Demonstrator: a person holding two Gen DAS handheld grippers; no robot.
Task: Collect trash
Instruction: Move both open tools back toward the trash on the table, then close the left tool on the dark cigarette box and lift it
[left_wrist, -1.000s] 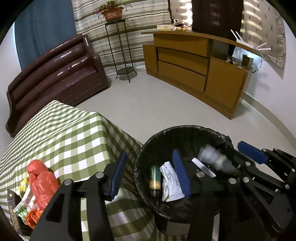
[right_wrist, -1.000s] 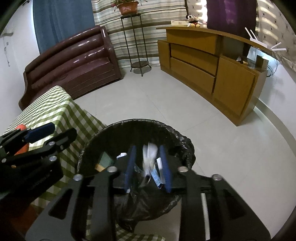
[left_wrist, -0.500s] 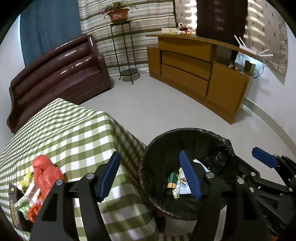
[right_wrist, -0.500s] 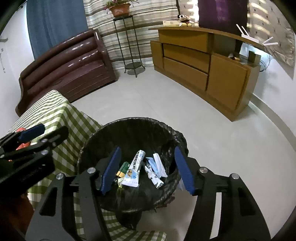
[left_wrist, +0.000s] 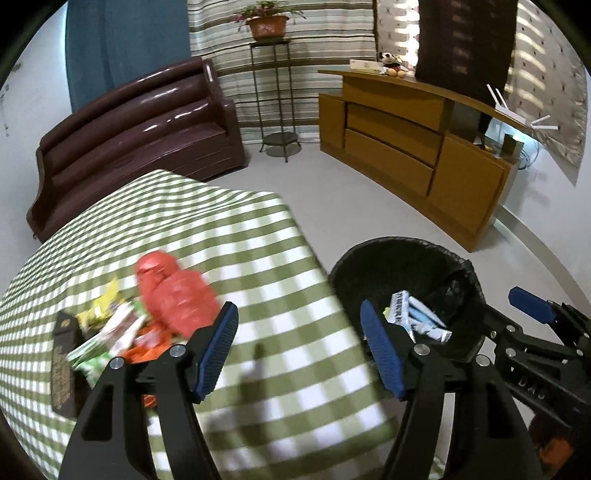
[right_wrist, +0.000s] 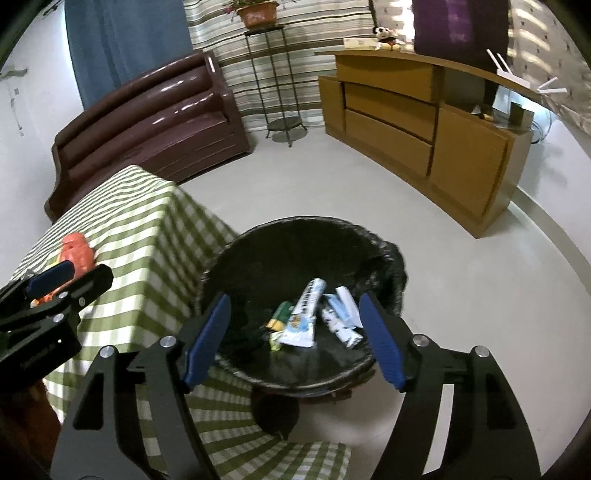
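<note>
Several wrappers (right_wrist: 303, 317) binned (right_wrist: 306, 373); both tongs (left_wrist: 299, 354) (right_wrist: 295, 338) just spread, released, empty; heap (left_wrist: 125, 328) left on bench (left_wrist: 258, 258).

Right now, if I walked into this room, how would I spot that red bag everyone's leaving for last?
Find the table with the green-and-white checked cloth, beside the black-lined bin. Near the cloth's left side sits a small heap of wrappers. The red bag is the crumpled, puffy lump at the back of that heap, the only plain red thing there; its neighbours are flat, printed yellow, green and white packets.
</note>
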